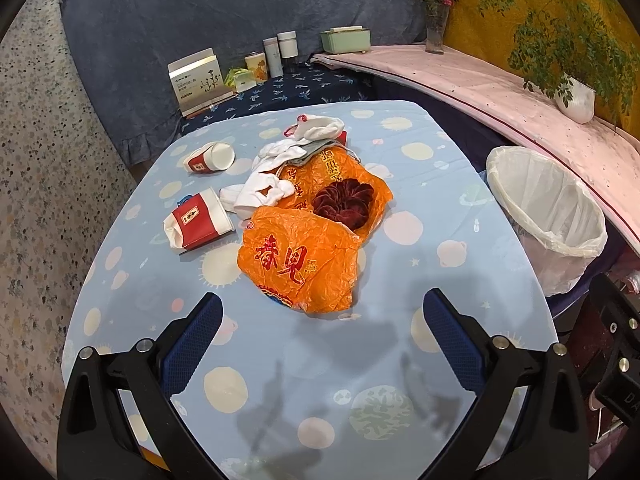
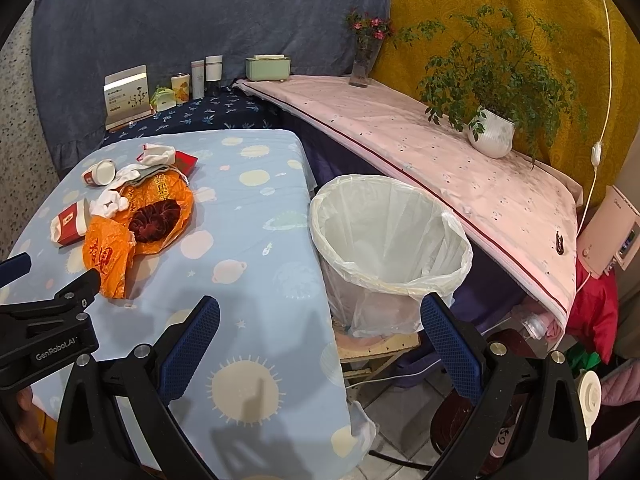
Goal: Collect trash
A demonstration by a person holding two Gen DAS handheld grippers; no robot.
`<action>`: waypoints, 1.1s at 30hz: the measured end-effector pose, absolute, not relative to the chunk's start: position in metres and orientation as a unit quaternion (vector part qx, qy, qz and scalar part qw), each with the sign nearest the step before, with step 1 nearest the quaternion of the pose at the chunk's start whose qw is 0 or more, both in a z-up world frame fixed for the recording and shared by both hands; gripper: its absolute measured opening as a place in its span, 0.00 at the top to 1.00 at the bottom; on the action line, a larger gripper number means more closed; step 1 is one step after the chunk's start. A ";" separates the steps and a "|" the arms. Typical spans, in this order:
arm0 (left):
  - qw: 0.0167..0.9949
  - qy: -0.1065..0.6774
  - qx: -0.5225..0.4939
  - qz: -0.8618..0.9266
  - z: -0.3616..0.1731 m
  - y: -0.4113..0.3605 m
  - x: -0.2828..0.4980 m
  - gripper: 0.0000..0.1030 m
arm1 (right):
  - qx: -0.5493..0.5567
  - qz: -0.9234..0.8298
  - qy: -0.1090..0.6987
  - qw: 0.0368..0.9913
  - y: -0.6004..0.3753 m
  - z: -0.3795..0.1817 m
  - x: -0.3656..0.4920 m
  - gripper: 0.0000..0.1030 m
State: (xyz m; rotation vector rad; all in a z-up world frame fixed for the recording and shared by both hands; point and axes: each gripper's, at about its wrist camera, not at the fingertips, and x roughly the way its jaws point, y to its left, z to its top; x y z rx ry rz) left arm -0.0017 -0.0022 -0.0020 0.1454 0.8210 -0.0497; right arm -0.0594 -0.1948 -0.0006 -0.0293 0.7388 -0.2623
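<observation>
Trash lies in a pile on the light blue table (image 1: pixel 400 320): a crumpled orange plastic bag (image 1: pixel 296 264), a second orange bag holding a dark red scrunchie (image 1: pixel 344 204), white socks (image 1: pixel 264 192), and two red-and-white paper cups (image 1: pixel 196 220) (image 1: pixel 210 157) on their sides. My left gripper (image 1: pixel 322 312) is open and empty, just short of the near orange bag. My right gripper (image 2: pixel 320 316) is open and empty, over the table's right edge in front of the white-lined trash bin (image 2: pixel 388 248). The pile also shows in the right wrist view (image 2: pixel 108 256).
The bin (image 1: pixel 548 216) stands off the table's right side on a low stand. A pink shelf (image 2: pixel 440 152) behind it carries a potted plant (image 2: pixel 490 136) and a flower vase (image 2: pixel 364 64). Boxes and jars (image 1: pixel 200 80) stand on the dark blue ledge at the back.
</observation>
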 end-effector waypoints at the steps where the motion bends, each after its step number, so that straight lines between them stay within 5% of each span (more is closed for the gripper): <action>1: 0.914 0.398 0.071 -0.024 -0.002 -0.002 -0.002 0.07 | -0.014 -0.128 0.360 0.924 -0.195 -0.001 -0.059 0.07; 33: 0.914 0.400 0.069 -0.014 0.004 0.001 -0.004 0.07 | -0.014 -0.118 0.347 0.930 -0.191 0.006 -0.057 0.07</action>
